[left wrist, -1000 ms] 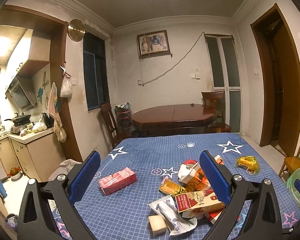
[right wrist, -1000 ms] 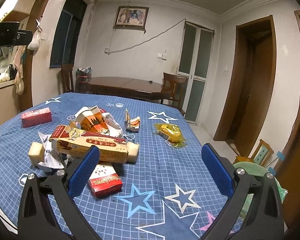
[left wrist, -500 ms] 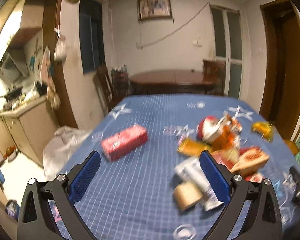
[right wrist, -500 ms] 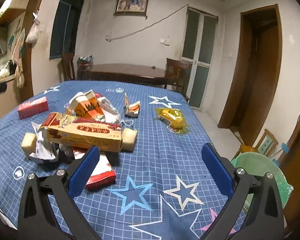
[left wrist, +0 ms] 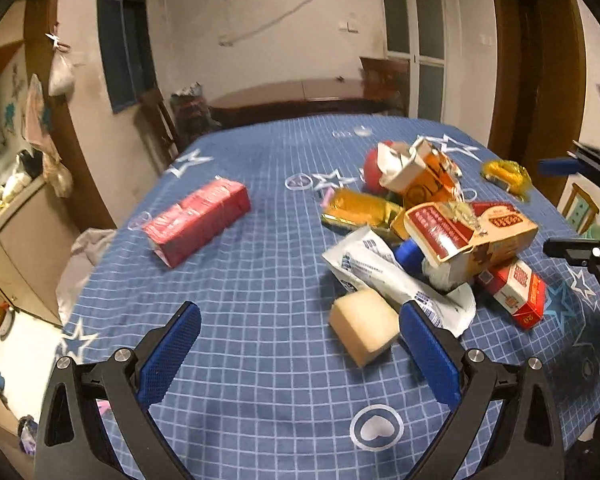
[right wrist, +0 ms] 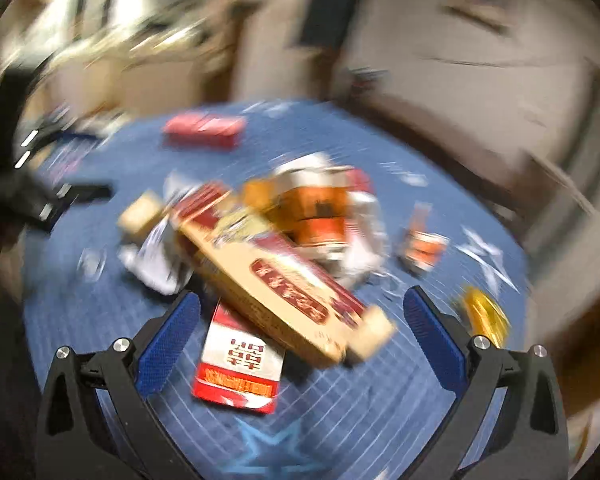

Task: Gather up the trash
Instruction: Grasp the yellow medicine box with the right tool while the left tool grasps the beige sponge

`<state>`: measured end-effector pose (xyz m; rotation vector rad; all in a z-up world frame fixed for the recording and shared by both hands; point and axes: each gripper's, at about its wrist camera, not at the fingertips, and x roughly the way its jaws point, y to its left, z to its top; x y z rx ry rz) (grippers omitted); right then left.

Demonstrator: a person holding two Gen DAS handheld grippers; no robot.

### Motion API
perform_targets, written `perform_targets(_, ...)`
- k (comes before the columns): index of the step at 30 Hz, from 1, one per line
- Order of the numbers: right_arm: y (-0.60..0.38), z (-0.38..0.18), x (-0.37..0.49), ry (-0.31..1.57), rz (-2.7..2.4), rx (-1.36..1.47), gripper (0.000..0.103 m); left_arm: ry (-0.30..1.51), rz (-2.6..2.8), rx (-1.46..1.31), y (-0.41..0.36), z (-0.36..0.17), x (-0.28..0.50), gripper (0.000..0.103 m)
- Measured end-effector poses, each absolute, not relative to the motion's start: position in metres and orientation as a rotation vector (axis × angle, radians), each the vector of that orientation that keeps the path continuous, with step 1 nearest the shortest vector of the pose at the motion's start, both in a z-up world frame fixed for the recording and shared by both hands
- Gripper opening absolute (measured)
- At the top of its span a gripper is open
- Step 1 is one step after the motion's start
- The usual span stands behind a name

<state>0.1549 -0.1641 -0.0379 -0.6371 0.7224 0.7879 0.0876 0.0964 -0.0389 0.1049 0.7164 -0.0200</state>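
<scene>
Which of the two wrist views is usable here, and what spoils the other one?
Left wrist view: mostly sharp under dim warm room light, the red box and sponge block crisp, with fisheye bending at the edges. Right wrist view: heavy motion blur smears the long carton and the walls; only the right hand-held gripper stays sharp.

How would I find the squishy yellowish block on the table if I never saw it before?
Look at the blue star-patterned tablecloth, then at the heap of trash on it. At the heap's near edge, touching a crumpled white wrapper, sits the sponge block. It alone is plain pale cream; the others carry print.
</scene>
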Motion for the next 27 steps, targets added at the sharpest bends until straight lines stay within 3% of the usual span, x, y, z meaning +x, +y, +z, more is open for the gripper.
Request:
perform_targets(13, -0.12, -0.069, 0.206, 0.884, 1.1, -0.948, 0.098, 0.791, 0.036, 0.1, 0.103, -0.059, 0.125, 0.099)
perform_targets(14, -0.12, -0.071, 0.208, 0.89, 1.112, -0.943, 0.095, 0.794, 0.04, 0.096, 0.105, -0.059, 0.127, 0.099)
perform_targets(16, -0.121, -0.068, 0.207, 0.911, 1.151, -0.901, 0.059, 0.795, 0.046, 0.09, 0.108, -0.06, 0.128, 0.099)
perform_targets(23, -0.172, -0.02, 0.173, 0.755, 1.008, -0.651, 0.058, 0.791, 0.03, 0.082, 0.114, -0.06, 0.124, 0.099)
perform_targets(27, -0.231, 0.006, 0.144, 0.672, 0.81, -0.279, 0.059, 0.766, -0.038, 0.076, 0.11, -0.055, 0.111, 0.099)
